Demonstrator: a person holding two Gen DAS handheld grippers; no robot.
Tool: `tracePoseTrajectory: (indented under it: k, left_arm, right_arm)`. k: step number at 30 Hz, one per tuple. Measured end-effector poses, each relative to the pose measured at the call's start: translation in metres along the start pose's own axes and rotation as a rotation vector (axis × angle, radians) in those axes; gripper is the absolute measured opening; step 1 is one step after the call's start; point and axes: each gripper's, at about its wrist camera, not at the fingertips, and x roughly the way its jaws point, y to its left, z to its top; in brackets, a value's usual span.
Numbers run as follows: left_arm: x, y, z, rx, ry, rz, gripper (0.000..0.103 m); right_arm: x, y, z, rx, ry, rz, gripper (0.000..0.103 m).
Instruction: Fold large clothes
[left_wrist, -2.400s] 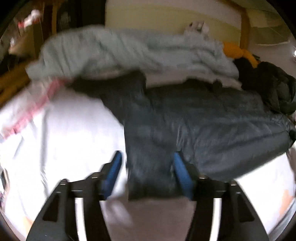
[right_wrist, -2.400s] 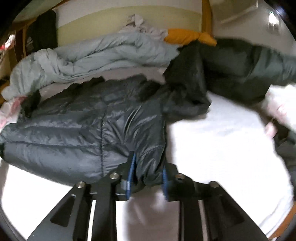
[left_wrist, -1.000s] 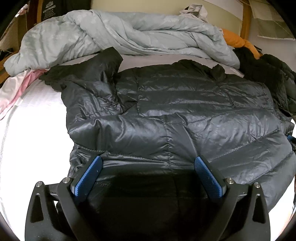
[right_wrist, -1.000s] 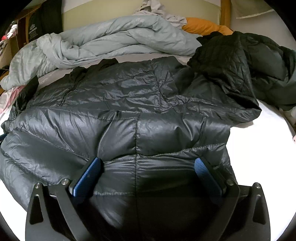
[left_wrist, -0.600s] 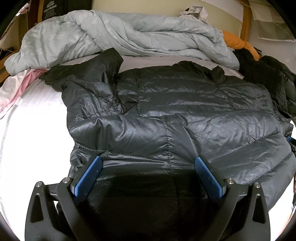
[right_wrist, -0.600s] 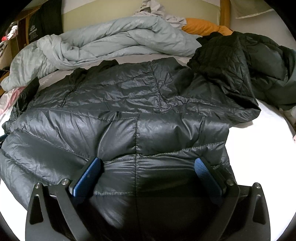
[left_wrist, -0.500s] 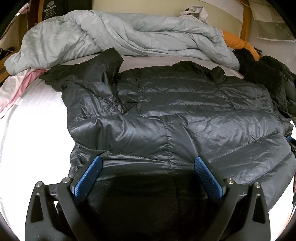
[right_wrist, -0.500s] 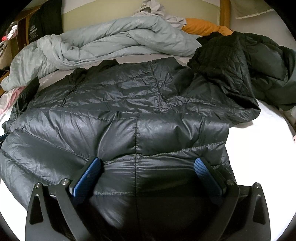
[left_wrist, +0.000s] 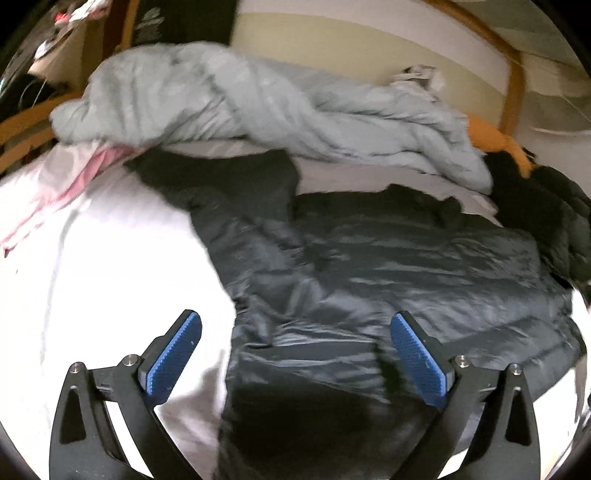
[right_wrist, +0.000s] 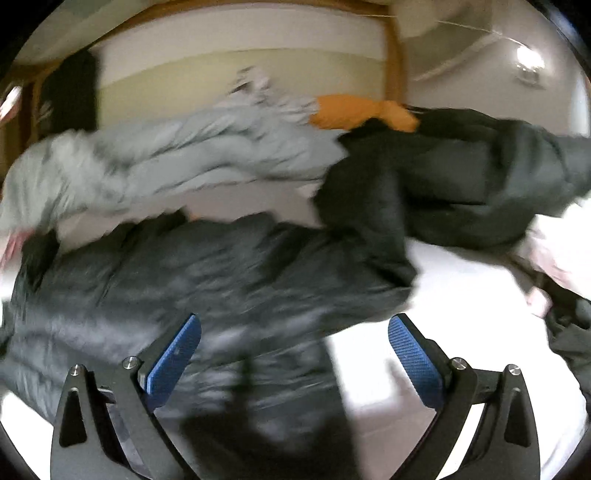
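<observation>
Two pairs of tongs hang empty above the bed (left_wrist: 92, 295), each spread wide apart with nothing between the blue pads: the left tongs (left_wrist: 295, 354) sit over the near left edge of the dark puffer jacket (left_wrist: 388, 280), and the right tongs (right_wrist: 293, 354) over its near right edge, where jacket gives way to white sheet. The jacket lies spread flat across the middle of the bed, hem toward the cameras and collar toward the far side, which looks like the laid-out start of a fold; its left sleeve (left_wrist: 229, 192) angles away toward the pale quilt (left_wrist: 258, 107) bunched along the headboard, and its right side runs under or against a heap of other dark coats (right_wrist: 461, 177), though the blur makes it hard to tell which. An orange garment (right_wrist: 362, 110) and a pink cloth (left_wrist: 74, 184) lie clear of the working area. Half a second ago both tongs sat low with the hem filling the gap between their pads and the views were sharp; now both views are smeared by motion, more of the bed and wall shows, and each pair has swung outward toward its own side, likely heading for the sleeves to bring them in over the body.
</observation>
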Motion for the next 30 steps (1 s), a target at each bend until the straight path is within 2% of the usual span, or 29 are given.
tracePoseTrajectory:
  k: [2, 4, 5, 7, 11, 13, 17, 19, 20, 22, 23, 26, 30]
  left_arm:
    - [0.011, 0.004, 0.000, -0.020, 0.012, 0.007, 0.101]
    - [0.019, 0.003, 0.001, -0.016, 0.018, 0.020, 0.101]
    - [0.024, 0.000, 0.002, -0.009, 0.022, 0.025, 0.101]
    - [0.026, -0.003, 0.001, 0.012, 0.023, 0.032, 0.101]
    - [0.024, -0.011, -0.002, 0.068, -0.003, 0.048, 0.101]
    - [0.021, -0.012, -0.001, 0.072, -0.027, 0.050, 0.101]
    - [0.019, -0.012, 0.000, 0.071, -0.050, 0.036, 0.101]
    - [0.022, -0.010, 0.001, 0.057, -0.040, 0.028, 0.101]
    - [0.023, -0.008, 0.002, 0.047, -0.035, 0.022, 0.101]
    - [0.023, -0.007, 0.002, 0.033, -0.033, 0.018, 0.101]
    - [0.022, -0.007, 0.002, 0.030, -0.038, 0.017, 0.100]
    - [0.011, -0.013, 0.003, 0.055, -0.078, 0.014, 0.096]
    - [-0.010, -0.027, 0.005, 0.100, -0.150, -0.023, 0.096]
  right_arm:
    - [0.003, -0.020, 0.007, 0.035, 0.003, -0.036, 0.102]
    - [0.018, -0.034, 0.019, 0.047, 0.060, -0.037, 0.102]
    - [0.033, -0.036, 0.027, 0.021, 0.130, -0.040, 0.102]
    - [0.053, -0.031, 0.037, -0.053, 0.174, -0.059, 0.099]
    - [0.109, -0.008, 0.064, -0.252, 0.263, -0.127, 0.080]
    - [0.138, 0.000, 0.077, -0.313, 0.300, -0.117, 0.077]
    - [0.194, 0.002, 0.090, -0.360, 0.367, -0.170, 0.069]
    - [0.222, -0.009, 0.089, -0.356, 0.410, -0.267, 0.063]
    - [0.231, -0.016, 0.088, -0.345, 0.418, -0.309, 0.055]
    - [0.240, -0.036, 0.085, -0.297, 0.414, -0.378, 0.026]
    - [0.241, -0.045, 0.085, -0.265, 0.412, -0.398, 0.005]
    - [0.217, -0.068, 0.088, -0.146, 0.341, -0.337, 0.004]
    - [0.159, -0.061, 0.098, -0.201, 0.205, -0.240, 0.004]
